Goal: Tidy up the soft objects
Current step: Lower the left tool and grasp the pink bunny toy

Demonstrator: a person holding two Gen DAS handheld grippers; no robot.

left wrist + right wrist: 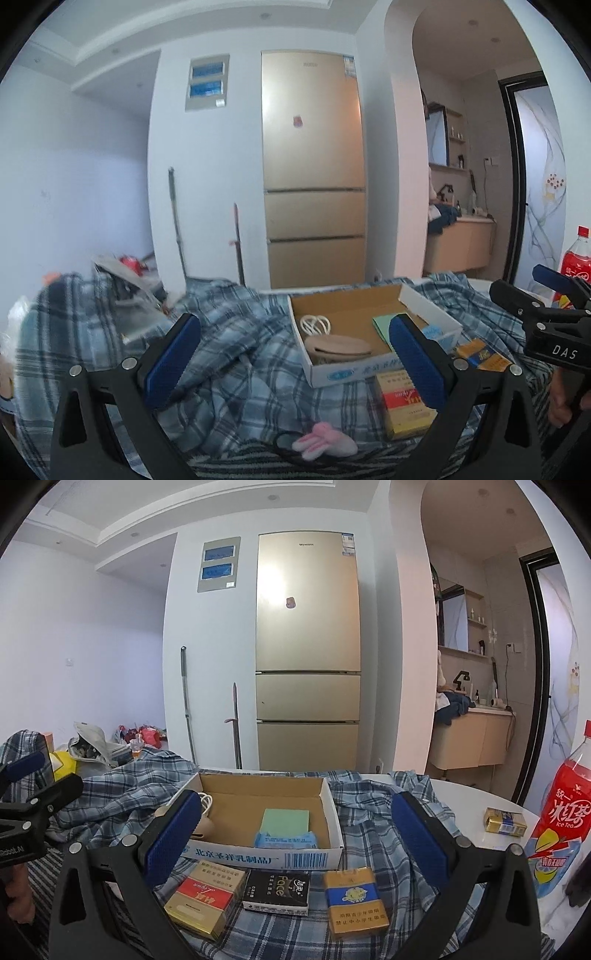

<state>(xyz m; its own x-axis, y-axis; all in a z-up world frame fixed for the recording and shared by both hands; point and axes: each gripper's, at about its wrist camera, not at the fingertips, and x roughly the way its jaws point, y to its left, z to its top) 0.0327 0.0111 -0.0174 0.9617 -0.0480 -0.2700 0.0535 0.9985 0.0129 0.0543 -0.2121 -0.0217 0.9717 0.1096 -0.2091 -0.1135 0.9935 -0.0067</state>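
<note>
In the left wrist view, the left gripper (291,363) fills the lower half of the frame with its jaws spread wide and nothing between them. Below them, at the bottom centre, a pink plush rabbit hair tie (323,441) lies on a striped cloth, its black elastic loop trailing to the left. A rumpled blue plaid shirt (229,354) covers the middle of the frame. On it, right of centre, sits an open cardboard box (347,373) holding a white coiled cable (314,324), a round beige object (338,349) and a green pad (384,326). A red-and-gold cigarette pack (404,406) lies just in front of the box. The right gripper (546,295) enters at the right edge; how its jaws stand cannot be told here. A golden fridge (314,166) stands in the upper centre.

In the right wrist view, the right gripper (295,843) occupies the lower half, jaws spread and empty. The cardboard box (258,854) is at centre on the plaid shirt (376,812), with the green pad (286,821) and a blue tissue packet (286,840) inside. Three cigarette packs lie in front of it: red-and-gold (203,897), black (277,891) and blue-and-gold (354,901). A red ice tea bottle (561,812) stands at the right edge on the white worktop (465,801), with another gold pack (506,821) beside it. The left gripper (26,782) shows at the left edge.
</note>
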